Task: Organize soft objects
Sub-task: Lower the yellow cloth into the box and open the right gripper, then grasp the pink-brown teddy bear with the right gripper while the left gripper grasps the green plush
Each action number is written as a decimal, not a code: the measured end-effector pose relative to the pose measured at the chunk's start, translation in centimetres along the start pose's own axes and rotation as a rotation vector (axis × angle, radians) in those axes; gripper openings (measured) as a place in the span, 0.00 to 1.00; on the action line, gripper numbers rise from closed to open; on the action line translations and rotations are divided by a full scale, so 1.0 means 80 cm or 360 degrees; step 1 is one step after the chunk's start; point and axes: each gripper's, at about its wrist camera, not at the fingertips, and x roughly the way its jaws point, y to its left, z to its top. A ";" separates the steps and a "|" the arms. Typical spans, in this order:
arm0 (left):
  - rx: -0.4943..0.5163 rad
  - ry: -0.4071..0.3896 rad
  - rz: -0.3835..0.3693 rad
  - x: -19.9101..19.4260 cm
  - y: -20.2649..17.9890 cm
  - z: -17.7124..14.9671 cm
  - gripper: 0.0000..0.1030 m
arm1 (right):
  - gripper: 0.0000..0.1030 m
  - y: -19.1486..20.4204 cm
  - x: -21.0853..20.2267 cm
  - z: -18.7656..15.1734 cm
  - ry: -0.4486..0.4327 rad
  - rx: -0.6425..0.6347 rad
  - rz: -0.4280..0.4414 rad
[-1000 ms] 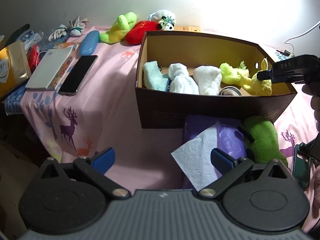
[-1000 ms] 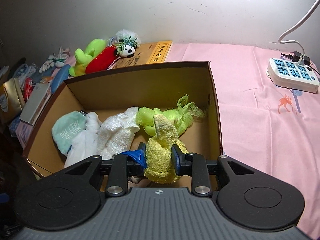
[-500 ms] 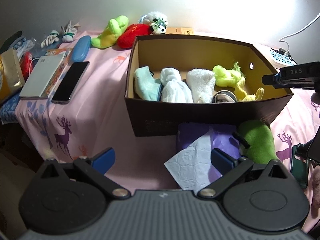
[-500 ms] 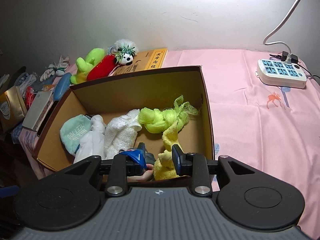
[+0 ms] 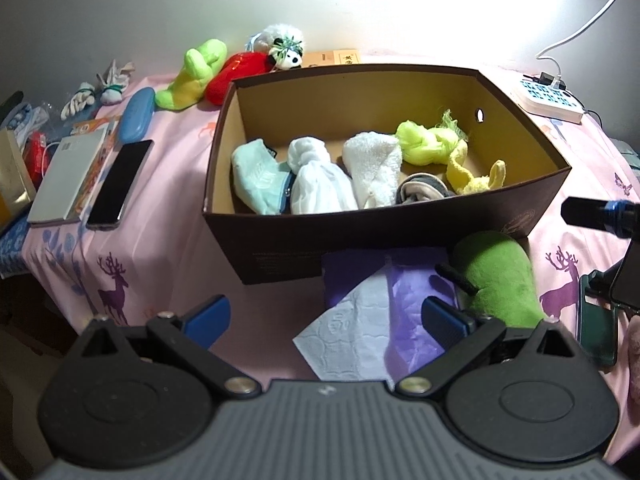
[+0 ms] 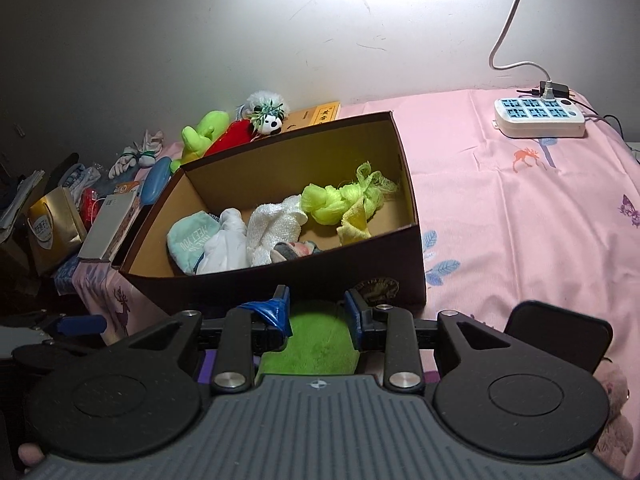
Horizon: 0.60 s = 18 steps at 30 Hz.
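Surface: pink deer-print sheet (image 6: 520,216) against a plain white wall (image 6: 280,20), lit hard from top right.

The brown cardboard box (image 5: 360,236) sits mid-bed. Inside it, left to right: mint cloth (image 5: 256,176), white knotted cloth (image 5: 316,176), white towel (image 5: 376,160), neon-green mesh bundle (image 5: 424,144), yellow cloth (image 5: 476,180), and a grey sock roll (image 5: 420,192) by the near wall.

Loose soft items: a green plush (image 5: 500,276) touching the box's near wall, and a lime plush (image 5: 196,76), red plush (image 5: 240,72) and panda (image 5: 284,44) behind the box.

Clutter on the left: phone (image 5: 120,184), notebook (image 5: 68,176), blue case (image 5: 136,114). A power strip (image 6: 540,118) sits far right. A purple tissue pack (image 5: 400,300) lies right in front of your left gripper (image 5: 324,316), whose jaws are wide apart and empty.

Your right gripper (image 6: 318,312) has just been opening; its jaws are slightly apart with nothing clamped, over the green plush.
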 end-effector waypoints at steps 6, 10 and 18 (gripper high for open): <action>0.0017 0.0009 0.0042 -0.001 -0.021 0.001 0.98 | 0.12 -0.012 -0.011 -0.026 0.0065 0.0009 0.0090; 0.0032 0.0017 0.0048 -0.007 -0.041 0.001 0.98 | 0.12 -0.025 -0.019 -0.043 0.0144 0.0038 0.0154; 0.0053 0.0049 0.0061 -0.009 -0.086 -0.008 0.98 | 0.13 -0.061 -0.043 -0.069 0.0235 0.0060 0.0200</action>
